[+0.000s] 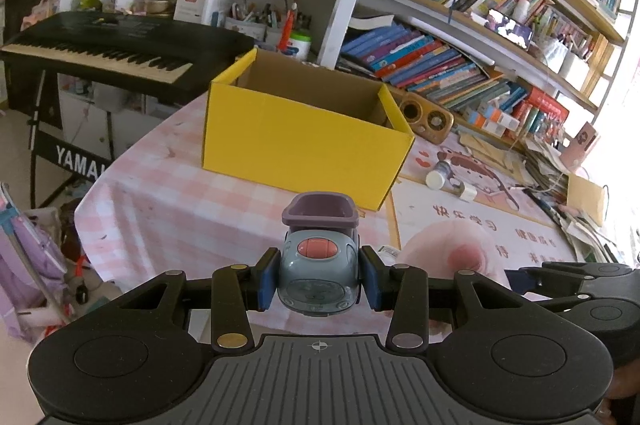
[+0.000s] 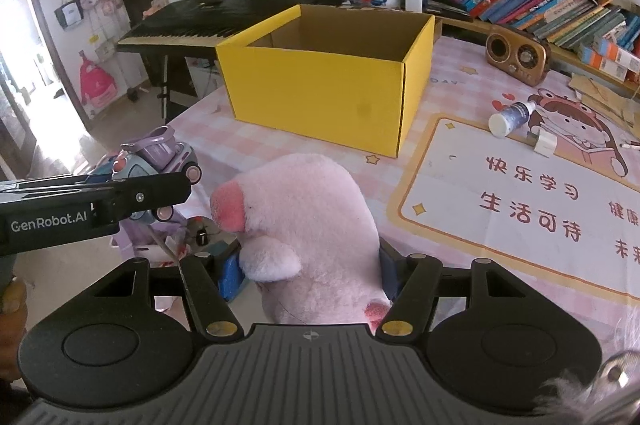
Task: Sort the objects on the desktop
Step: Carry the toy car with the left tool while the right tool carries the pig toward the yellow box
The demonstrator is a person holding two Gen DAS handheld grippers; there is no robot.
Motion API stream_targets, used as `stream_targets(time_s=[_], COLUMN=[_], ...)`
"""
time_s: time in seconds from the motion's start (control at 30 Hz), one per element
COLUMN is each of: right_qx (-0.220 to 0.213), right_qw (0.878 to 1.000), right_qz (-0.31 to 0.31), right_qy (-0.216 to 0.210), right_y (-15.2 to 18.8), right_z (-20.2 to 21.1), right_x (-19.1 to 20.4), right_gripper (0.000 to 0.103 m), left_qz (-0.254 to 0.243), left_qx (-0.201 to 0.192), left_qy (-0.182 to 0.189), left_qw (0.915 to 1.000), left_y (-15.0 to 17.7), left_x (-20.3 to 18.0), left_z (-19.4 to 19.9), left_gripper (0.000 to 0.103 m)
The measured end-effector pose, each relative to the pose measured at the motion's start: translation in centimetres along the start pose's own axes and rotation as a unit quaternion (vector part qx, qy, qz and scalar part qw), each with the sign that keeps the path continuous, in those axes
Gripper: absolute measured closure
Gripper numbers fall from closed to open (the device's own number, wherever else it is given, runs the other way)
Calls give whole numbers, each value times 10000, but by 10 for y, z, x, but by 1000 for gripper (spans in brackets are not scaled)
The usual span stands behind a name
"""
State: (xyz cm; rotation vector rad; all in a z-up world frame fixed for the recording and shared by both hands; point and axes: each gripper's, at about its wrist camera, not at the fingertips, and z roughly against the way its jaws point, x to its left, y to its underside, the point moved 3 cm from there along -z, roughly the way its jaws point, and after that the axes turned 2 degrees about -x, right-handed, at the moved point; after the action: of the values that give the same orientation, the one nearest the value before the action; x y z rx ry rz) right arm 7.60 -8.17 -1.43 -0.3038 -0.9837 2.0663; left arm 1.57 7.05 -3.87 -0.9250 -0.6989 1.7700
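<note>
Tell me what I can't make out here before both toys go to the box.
- Yellow box floor: both views, hidden by its front wall.
- Pink pig in left view: mostly behind the left gripper and toy truck.
- Right gripper pads: right view, buried in plush.

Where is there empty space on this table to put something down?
Bare checked cloth lies in front of the yellow box, and the printed mat is mostly free. It is crowded near the small bottle, radio and paper stacks.

Your two views: bright daylight, blown-out glare at the left view's right edge and the right view's left edge, heavy fisheye bending of shelves [image 1: 500, 37], soft shadows, sharp focus.
</note>
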Motion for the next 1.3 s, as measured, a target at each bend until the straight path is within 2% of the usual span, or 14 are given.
stream_targets(time_s=[0.43,0.67,0.9,1.17,1.3], right_qx=[-72,-184,-499,-1112,-1425], right_qw=[9999,9996,9980,9916,9878], right_qz=[73,-6,32,251,186], right_qy=[-111,-212,-380,-611,-606], right_y=[-17,-43,-84,-149,-180], right_z=[-14,-26,-35,-46,-57], right_x=[-10,-27,-45,-62,-74], right_gripper=[42,42,42,42,42], left_qz=[-21,-20,-26,-140,-192], left_qx=[-30,-216,-625,-1086,-1176], left_qy=[-131,-255,-439,-712,-830], left_qw=[9999,9994,9971,9914,9894], left_y=[-13,-37,-77,-131,-153], left_x=[-3,-7,-7,-5,-5], left_z=[-16,-30,-47,-78,-99], left_gripper=[61,61,61,61,61])
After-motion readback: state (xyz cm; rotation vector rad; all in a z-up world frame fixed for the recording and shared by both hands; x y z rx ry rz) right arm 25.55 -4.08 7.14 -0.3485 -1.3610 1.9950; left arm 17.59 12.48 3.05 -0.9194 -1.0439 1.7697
